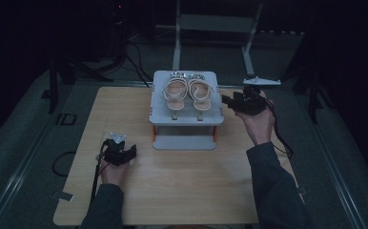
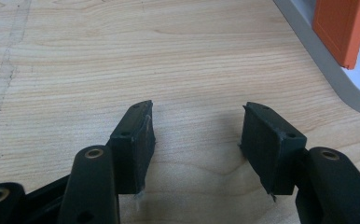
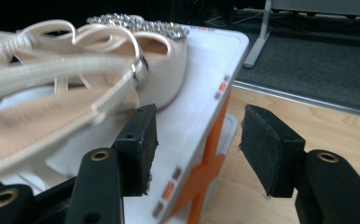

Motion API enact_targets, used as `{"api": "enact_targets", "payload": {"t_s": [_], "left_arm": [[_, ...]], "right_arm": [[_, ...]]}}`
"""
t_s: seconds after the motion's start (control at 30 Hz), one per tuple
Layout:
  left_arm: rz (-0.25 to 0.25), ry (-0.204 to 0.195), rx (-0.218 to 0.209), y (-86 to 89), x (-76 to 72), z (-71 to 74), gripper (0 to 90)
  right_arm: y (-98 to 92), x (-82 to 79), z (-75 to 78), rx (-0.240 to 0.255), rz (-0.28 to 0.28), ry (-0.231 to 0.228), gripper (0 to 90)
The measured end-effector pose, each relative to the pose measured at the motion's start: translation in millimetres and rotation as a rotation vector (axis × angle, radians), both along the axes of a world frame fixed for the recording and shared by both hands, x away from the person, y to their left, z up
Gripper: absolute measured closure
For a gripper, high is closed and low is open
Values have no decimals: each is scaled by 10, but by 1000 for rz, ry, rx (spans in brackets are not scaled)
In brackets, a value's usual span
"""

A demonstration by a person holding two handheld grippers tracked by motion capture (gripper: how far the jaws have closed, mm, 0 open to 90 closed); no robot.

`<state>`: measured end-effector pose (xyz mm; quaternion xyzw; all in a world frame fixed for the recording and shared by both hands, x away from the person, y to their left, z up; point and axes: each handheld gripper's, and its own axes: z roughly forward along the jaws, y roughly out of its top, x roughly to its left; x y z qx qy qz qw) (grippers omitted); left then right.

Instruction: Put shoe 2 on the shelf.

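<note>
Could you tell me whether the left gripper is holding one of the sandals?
No, the left gripper is open over bare table, with nothing between its jaws.

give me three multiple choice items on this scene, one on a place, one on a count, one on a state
1. Where do the sandals rest?
A. on the top deck of the white rack
B. on the bare wooden table
C. on the floor

2. How many sandals are there?
A. one
B. two
C. four

3. How do the right tongs stand?
A. shut on a sandal strap
B. open, holding nothing
C. shut on the rack's edge

Key: 1 A, the high view shows both on the rack's top. 2 B, a pair lies side by side. 3 B, the right gripper view shows a clear gap between the jaws, beside the nearest sandal and the rack's edge.
</note>
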<state>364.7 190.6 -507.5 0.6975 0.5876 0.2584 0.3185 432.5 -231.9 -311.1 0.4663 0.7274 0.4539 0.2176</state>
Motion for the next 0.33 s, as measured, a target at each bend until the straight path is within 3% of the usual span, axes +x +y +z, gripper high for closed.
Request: {"api": "enact_targets", "payload": {"t_s": [0.33], "left_arm": [[0, 0, 0, 0, -1, 0, 442]], "right_arm": [[-143, -162, -267, -2, -17, 11, 446]]}}
